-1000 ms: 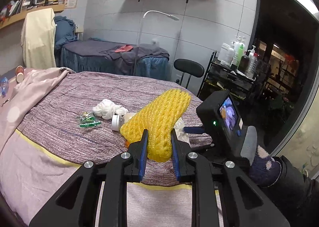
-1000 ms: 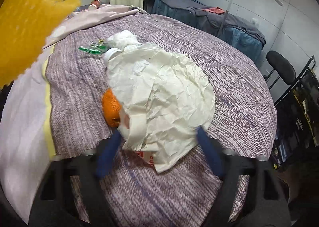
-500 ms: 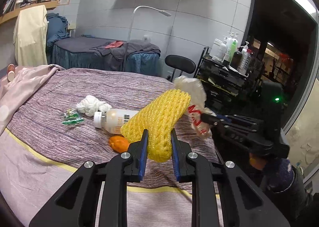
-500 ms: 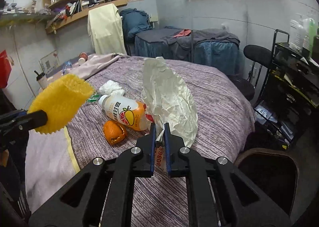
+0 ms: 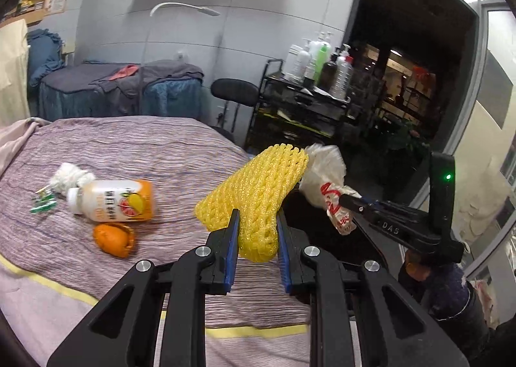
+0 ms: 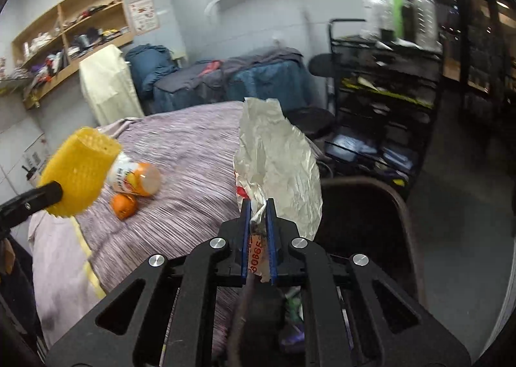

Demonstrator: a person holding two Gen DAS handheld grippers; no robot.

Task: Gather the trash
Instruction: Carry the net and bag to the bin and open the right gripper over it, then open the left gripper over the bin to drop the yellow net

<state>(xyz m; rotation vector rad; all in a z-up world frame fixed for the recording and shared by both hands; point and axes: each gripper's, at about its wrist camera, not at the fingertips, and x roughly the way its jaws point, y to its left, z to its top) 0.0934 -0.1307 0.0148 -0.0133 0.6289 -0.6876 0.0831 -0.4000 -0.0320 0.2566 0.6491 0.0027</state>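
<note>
My left gripper (image 5: 256, 215) is shut on a yellow foam fruit net (image 5: 258, 186), held above the bed's near edge. My right gripper (image 6: 258, 206) pinches a crumpled white paper bag with red print (image 6: 280, 160); its jaws are opening slightly, with the paper still between the pads. In the left wrist view that bag (image 5: 324, 170) hangs just right of the net, off the bed's edge. Below it stands a dark bin with a brown rim (image 6: 403, 206). On the purple bedspread (image 5: 145, 148) lie a juice bottle (image 5: 113, 199), an orange peel (image 5: 113, 239), a white tissue wad (image 5: 69, 173) and green wrappers (image 5: 43, 202).
A black cart with bottles (image 5: 309, 102) and a black stool (image 5: 235, 93) stand beyond the bed's far corner. A second bed with dark covers (image 5: 113, 90) is against the back wall. A gloved hand (image 5: 448, 289) holds the right gripper.
The right gripper closed on the paper bag, lifted it off the bed and carried it right, over the bin; this uncovered the bottle and peel. The left gripper shifted right with the net.
</note>
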